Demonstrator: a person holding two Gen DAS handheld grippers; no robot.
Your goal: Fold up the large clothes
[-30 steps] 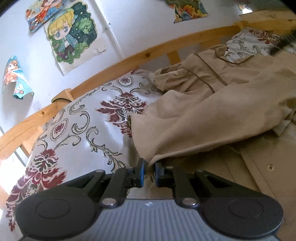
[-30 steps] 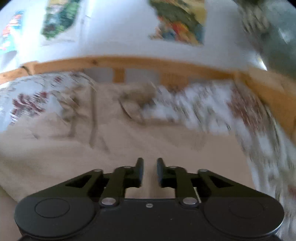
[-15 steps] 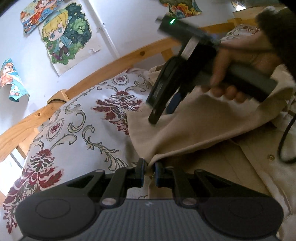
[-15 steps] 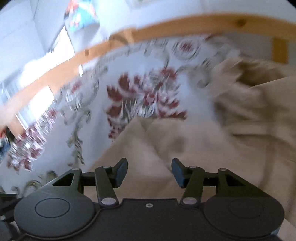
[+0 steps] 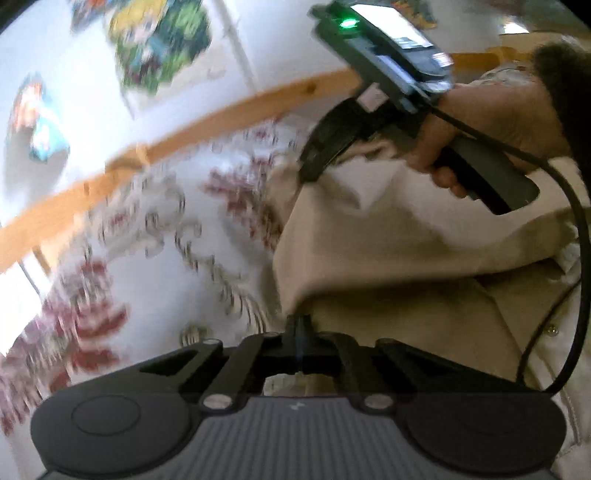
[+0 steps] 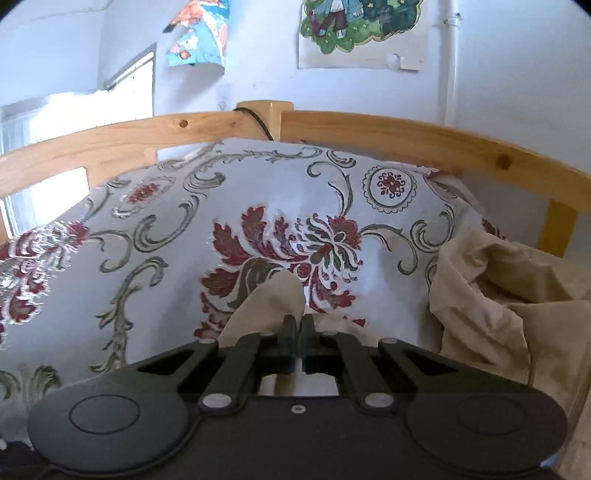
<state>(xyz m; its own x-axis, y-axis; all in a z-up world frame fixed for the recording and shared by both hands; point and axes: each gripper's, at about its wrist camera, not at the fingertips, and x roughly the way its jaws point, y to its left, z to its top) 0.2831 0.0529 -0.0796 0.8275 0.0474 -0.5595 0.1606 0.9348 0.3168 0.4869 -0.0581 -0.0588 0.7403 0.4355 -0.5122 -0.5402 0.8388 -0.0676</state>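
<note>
A large beige garment (image 5: 388, 240) lies crumpled on a floral bedsheet (image 6: 258, 206). In the left wrist view my left gripper (image 5: 299, 325) sits at the near corner of a folded-over layer, its jaws closing tight, pads pressed on the cloth's edge. My right gripper (image 6: 297, 326) is closing too, and it pinches a small flap of the beige garment (image 6: 273, 299) that sticks up past its fingertips. In the left wrist view a hand (image 5: 491, 122) holds that right gripper farther along the same edge. More of the garment is bunched at the right (image 6: 480, 295).
A wooden bed rail (image 6: 406, 136) runs behind the mattress, with a white wall and posters (image 6: 354, 33) above. A black cable (image 5: 580, 258) hangs from the right gripper over the garment. A bright window (image 6: 74, 110) is at the left.
The right gripper swung left across the garment to its edge and closed on a flap of cloth. The left gripper's fingers drew fully together, and its view has shifted a little and blurred.
</note>
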